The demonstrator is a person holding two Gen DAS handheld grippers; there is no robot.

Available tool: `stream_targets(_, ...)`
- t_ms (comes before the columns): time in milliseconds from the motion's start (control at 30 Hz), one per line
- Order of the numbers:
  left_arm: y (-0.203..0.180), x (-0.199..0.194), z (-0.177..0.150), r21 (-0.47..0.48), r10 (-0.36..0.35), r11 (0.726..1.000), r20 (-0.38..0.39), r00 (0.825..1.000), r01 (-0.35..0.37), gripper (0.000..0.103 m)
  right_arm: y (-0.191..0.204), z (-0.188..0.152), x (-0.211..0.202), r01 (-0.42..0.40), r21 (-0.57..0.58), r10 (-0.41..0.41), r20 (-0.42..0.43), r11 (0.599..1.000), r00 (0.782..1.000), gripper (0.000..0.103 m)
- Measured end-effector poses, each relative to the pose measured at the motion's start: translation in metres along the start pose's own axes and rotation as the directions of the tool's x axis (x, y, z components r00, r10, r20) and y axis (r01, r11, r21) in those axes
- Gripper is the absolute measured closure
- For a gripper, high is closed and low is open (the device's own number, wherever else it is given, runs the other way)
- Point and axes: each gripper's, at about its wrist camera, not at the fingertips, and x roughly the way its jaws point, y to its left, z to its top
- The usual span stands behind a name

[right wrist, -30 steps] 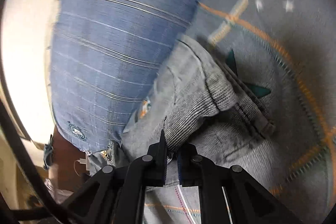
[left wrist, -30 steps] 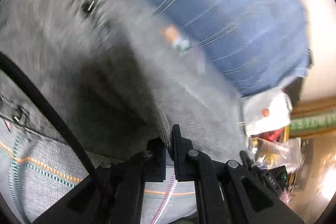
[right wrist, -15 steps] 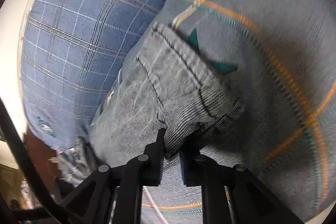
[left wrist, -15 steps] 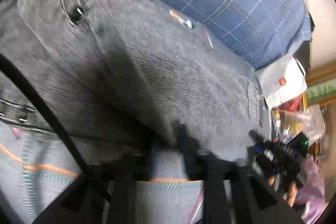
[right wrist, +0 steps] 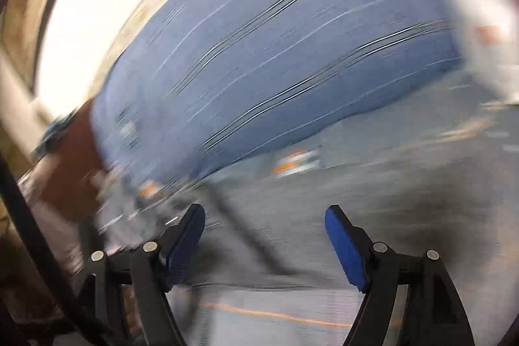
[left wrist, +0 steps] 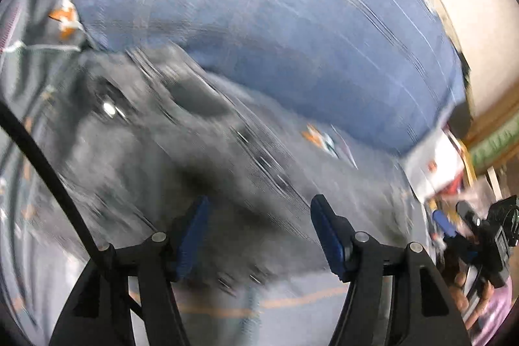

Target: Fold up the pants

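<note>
The grey pants (left wrist: 181, 151) lie folded on the patterned grey bedspread (left wrist: 292, 300), blurred by motion. My left gripper (left wrist: 258, 216) hovers just in front of their near edge, its jaws opening, blue pads apart with nothing pressed between them. In the right wrist view the pants (right wrist: 373, 209) spread across the lower half, also smeared. My right gripper (right wrist: 264, 226) is over them with its jaws opening wide and no cloth caught between the pads.
A large blue checked pillow (left wrist: 292, 28) lies right behind the pants, also seen as the pillow (right wrist: 275, 54) in the right view. A white bag (left wrist: 434, 164) and cluttered items sit at the right. The other gripper and a hand (left wrist: 476, 252) show at the lower right.
Both grippers were shut on folds of the pants; now both have let go, opened and pulled back and up. The pants lie flat in front of the pillow.
</note>
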Motion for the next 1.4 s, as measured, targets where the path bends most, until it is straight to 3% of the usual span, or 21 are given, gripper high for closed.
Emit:
stream_targets(67,0.025,-0.003,0.004,-0.035,-0.010,0.999,0.053,0.999,0.012,0.037,0.022,0.008,0.050,-0.070,-0.052,0.064,-0.104,0.996,0.993,0.024)
stream_targets(200,0.066,-0.001,0.007,-0.163,0.096,0.983,0.070,0.993,-0.084,0.037,0.059,0.023,0.166,-0.103,-0.153,0.055,-0.291,0.983,0.955,0.025)
stream_targets(300,0.077,-0.005,0.019,-0.227,0.069,0.973,0.079,0.994,-0.049,0.037,0.066,0.032,0.228,-0.126,-0.127,0.069,-0.381,0.984,0.922,0.025)
stream_targets(400,0.083,-0.012,0.026,-0.249,0.058,0.968,0.092,0.994,-0.034,0.037,0.070,0.035,0.270,-0.107,-0.108,0.051,-0.422,0.988,0.905,0.027)
stream_targets(467,0.093,-0.009,0.029,-0.290,0.049,0.957,0.088,0.995,-0.022,0.037,0.066,0.034,0.289,-0.138,-0.054,0.097,-0.468,0.989,0.878,0.054)
stream_targets(500,0.098,-0.010,0.029,-0.306,0.042,0.952,0.085,0.995,-0.014,0.037,0.066,0.031,0.289,-0.157,-0.030,0.123,-0.478,0.987,0.870,0.068)
stream_targets(533,0.103,-0.014,0.028,-0.322,0.035,0.947,0.085,0.996,-0.006,0.037,0.071,0.027,0.286,-0.195,-0.022,0.160,-0.487,0.981,0.858,0.076)
stream_targets(633,0.109,-0.024,0.028,-0.352,0.020,0.936,0.116,0.993,0.022,0.037,0.100,0.015,0.260,-0.235,-0.112,0.159,-0.460,0.965,0.873,0.086)
stream_targets(733,0.108,-0.029,0.028,-0.350,-0.002,0.935,0.143,0.990,0.052,0.032,0.125,-0.010,0.225,-0.290,-0.212,0.170,-0.453,0.933,0.875,0.089)
stream_targets(800,0.107,-0.027,0.027,-0.349,-0.009,0.935,0.141,0.990,0.058,0.028,0.131,-0.032,0.216,-0.299,-0.251,0.147,-0.486,0.921,0.862,0.089)
stream_targets(900,0.100,-0.017,0.025,-0.329,0.003,0.944,0.097,0.995,0.029,0.028,0.140,-0.074,0.213,-0.314,-0.330,0.094,-0.541,0.890,0.836,0.089)
stream_targets(967,0.096,-0.006,0.021,-0.310,0.021,0.951,0.039,0.999,-0.008,0.028,0.135,-0.085,0.212,-0.299,-0.329,0.075,-0.550,0.896,0.832,0.089)
stream_targets(1000,0.094,0.003,0.018,-0.295,0.051,0.954,-0.012,0.999,-0.052,0.028,0.129,-0.088,0.210,-0.291,-0.311,0.078,-0.552,0.905,0.830,0.088)
stream_targets(1100,0.103,0.014,0.011,-0.341,0.050,0.938,-0.051,0.997,-0.065,0.028,0.119,-0.091,0.198,-0.267,-0.286,0.086,-0.519,0.920,0.850,0.082)
stream_targets(1233,0.115,0.007,0.013,-0.382,0.084,0.920,-0.030,0.996,-0.089,0.028,0.107,-0.089,0.168,-0.186,-0.339,0.035,-0.405,0.922,0.914,0.045)
stream_targets(1400,0.120,-0.011,0.016,-0.395,0.092,0.916,0.025,0.995,-0.075,0.028,0.124,-0.095,0.163,-0.180,-0.440,0.001,-0.376,0.880,0.926,0.045)
